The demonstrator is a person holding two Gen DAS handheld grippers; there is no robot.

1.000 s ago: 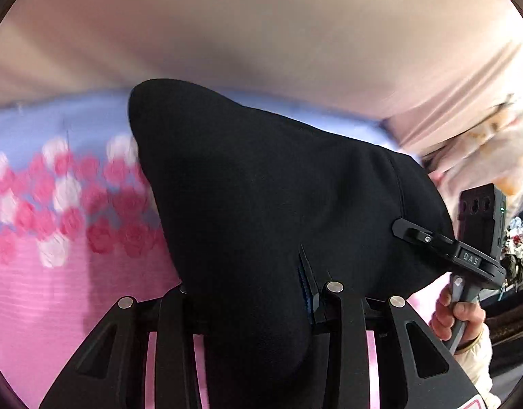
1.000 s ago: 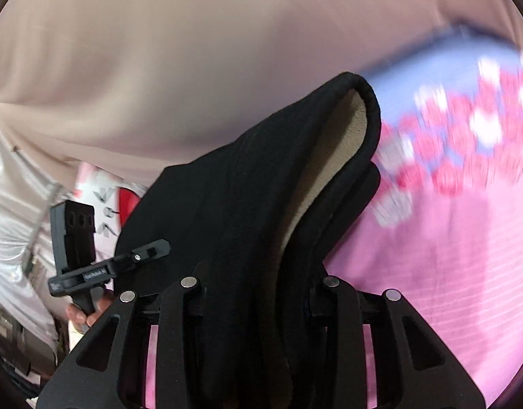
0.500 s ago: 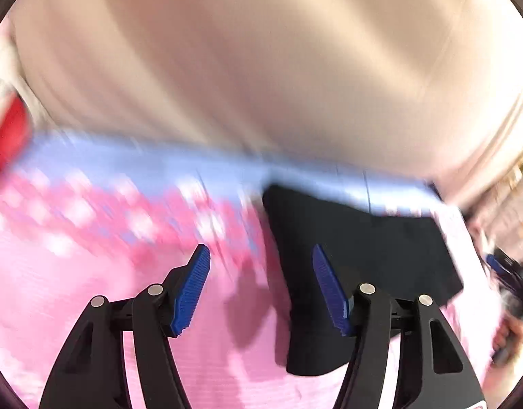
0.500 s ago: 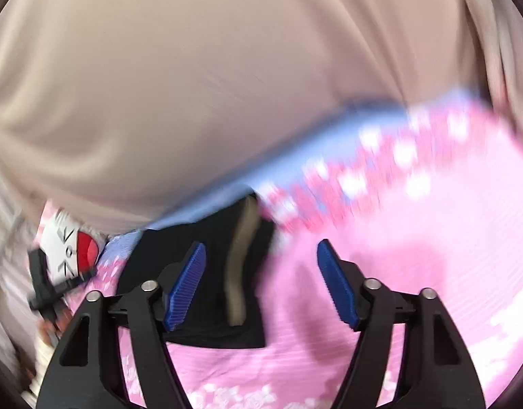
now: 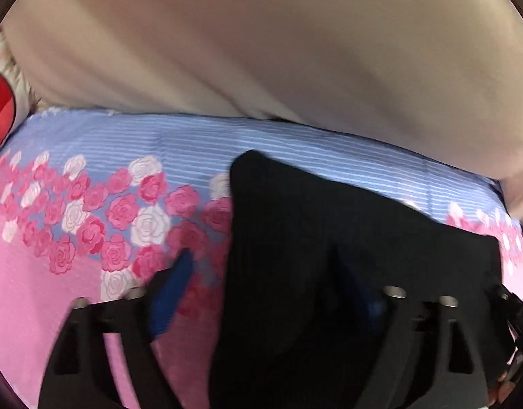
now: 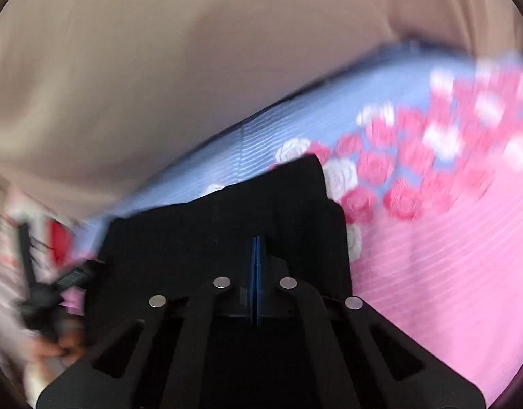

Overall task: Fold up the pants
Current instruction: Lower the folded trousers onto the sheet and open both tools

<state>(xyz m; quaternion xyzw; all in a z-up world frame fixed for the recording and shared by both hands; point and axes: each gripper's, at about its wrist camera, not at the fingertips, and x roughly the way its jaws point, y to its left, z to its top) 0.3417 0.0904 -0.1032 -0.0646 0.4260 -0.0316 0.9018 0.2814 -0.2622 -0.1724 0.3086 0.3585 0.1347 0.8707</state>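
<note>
Left claw (image 5: pixel 261 293) spread wide, straddling the left edge of the black pants (image 5: pixel 329 255). Right claw (image 6: pixel 256 272) pinched flat together, nothing visibly between the pads, low over the pants (image 6: pixel 227 221). Pants folded on the rose-print bed (image 5: pixel 91 221), beige curtain (image 5: pixel 261 51) at 12 o'clock.

Soft, even light filled both views, with no glare. The bedsheet (image 5: pixel 91 211) was sharp left of the black pants (image 5: pixel 329 238) in the left view, while the fingers (image 5: pixel 169 293) smeared. The right view blurred heavily toward its right edge, and fisheye bending curved both rims.
</note>
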